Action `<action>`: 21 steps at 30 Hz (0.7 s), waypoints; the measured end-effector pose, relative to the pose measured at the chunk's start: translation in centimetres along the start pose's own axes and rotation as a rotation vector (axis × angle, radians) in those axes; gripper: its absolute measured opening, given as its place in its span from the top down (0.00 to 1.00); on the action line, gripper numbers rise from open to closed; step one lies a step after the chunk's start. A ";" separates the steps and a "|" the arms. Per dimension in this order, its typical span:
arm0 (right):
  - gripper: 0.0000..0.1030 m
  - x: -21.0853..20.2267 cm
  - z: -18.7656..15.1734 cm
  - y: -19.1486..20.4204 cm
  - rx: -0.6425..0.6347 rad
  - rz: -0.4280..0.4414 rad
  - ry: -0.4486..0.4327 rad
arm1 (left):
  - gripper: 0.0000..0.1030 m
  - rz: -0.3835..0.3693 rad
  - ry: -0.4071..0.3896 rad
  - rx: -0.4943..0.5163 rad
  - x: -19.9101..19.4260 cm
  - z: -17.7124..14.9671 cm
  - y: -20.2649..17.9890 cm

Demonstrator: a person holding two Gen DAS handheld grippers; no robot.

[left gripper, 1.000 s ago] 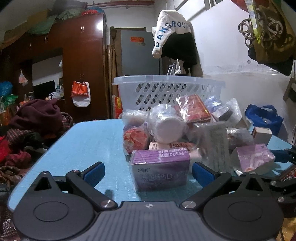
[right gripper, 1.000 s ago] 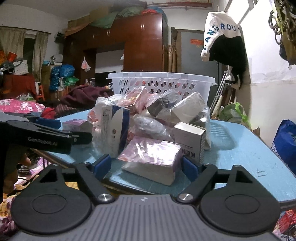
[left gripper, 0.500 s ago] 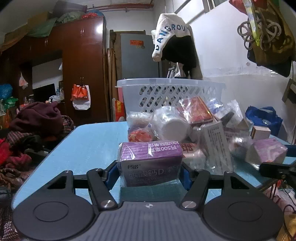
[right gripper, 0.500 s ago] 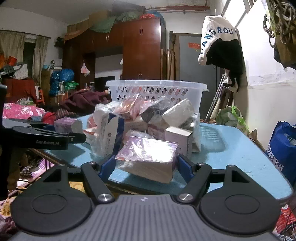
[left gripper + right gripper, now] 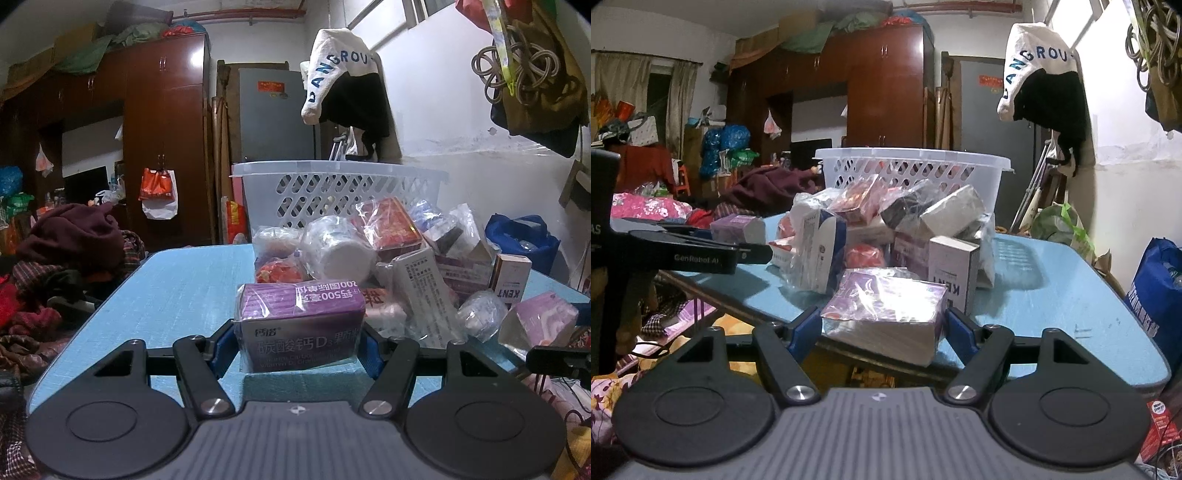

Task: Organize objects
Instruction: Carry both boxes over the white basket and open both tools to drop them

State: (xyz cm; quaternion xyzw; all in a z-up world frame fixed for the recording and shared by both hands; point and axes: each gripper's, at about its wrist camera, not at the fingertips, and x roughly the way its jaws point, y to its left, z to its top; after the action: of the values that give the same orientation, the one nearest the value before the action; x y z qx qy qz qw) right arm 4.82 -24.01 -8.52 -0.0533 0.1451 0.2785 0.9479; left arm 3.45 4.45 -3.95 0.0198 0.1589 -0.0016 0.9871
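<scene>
My left gripper (image 5: 298, 341) clamps a purple box (image 5: 300, 325) wrapped in clear plastic, its white-lettered face toward me, level, at the near edge of the blue table (image 5: 177, 288). My right gripper (image 5: 882, 328) pinches a second plastic-wrapped purple box (image 5: 886, 310), glossy and slightly tilted, at the near table edge. Beyond them lies a pile of wrapped packets (image 5: 369, 251): a white jar on its side (image 5: 338, 254), a red box (image 5: 391, 225), an upright white KENT carton (image 5: 953, 269). Farthest stands a white slotted basket (image 5: 332, 192), upright.
</scene>
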 end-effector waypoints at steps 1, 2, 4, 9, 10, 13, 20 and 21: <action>0.27 0.0 0.0 -0.1 0.004 0.002 0.000 | 0.33 0.000 -0.001 -0.002 0.0 0.0 0.1; 0.27 -0.2 0.0 -0.1 0.008 0.004 -0.003 | 0.33 0.000 -0.002 -0.004 0.0 0.1 0.1; 0.27 -0.6 0.2 -0.3 0.017 0.008 -0.018 | 0.33 -0.003 -0.010 -0.011 -0.2 0.2 0.3; 0.27 -2.2 2.5 -1.4 0.050 0.034 -0.094 | 0.33 -0.036 -0.037 -0.036 -0.5 1.6 0.7; 0.27 -2.2 3.6 -1.5 0.043 0.030 -0.114 | 0.33 -0.043 -0.047 -0.037 -0.5 2.3 0.6; 0.27 -1.3 7.6 -2.1 0.036 0.026 -0.163 | 0.33 -0.074 -0.084 -0.044 0.3 5.6 0.8; 0.27 9.0 17.9 -3.7 -0.062 -0.077 -0.134 | 0.33 -0.121 -0.036 -0.059 8.1 16.3 1.4; 0.27 11.2 19.0 -4.7 -0.038 -0.066 -0.100 | 0.33 -0.119 -0.005 -0.067 9.9 17.5 1.6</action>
State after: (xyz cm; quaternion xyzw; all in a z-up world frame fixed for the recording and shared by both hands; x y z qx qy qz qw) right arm 21.03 -18.72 6.25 -0.0619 0.0905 0.2522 0.9614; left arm 18.35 5.41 9.63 -0.0227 0.1572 -0.0548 0.9858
